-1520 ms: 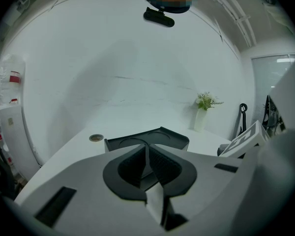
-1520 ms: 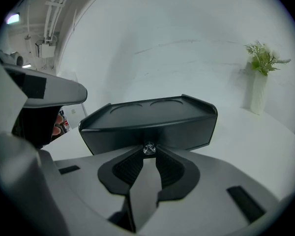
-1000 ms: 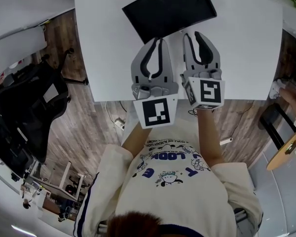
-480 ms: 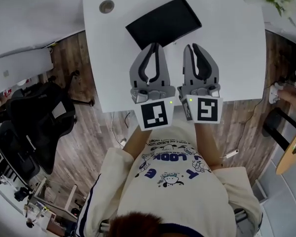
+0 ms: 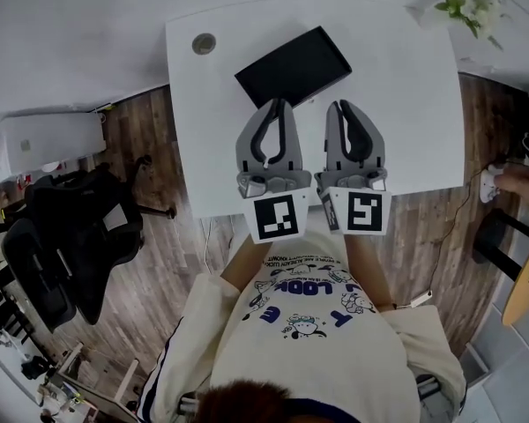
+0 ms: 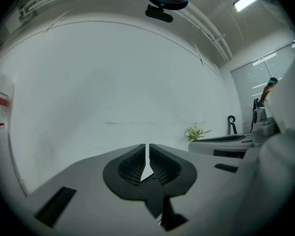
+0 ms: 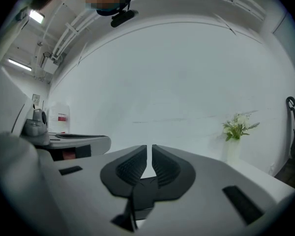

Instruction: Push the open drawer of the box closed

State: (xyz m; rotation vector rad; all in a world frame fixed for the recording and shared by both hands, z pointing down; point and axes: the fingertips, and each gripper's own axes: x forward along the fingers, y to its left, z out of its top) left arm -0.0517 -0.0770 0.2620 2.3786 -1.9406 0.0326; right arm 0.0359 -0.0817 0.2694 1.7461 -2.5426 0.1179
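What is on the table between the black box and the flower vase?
Nothing: the head view shows only bare white table between the black box and the flower vase.

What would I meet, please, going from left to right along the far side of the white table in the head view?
Round grey disc → flat black box → flowering plant at the far right corner.

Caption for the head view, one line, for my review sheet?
Person holds left gripper and right gripper, its empty fingers just closing, over white table near black box.
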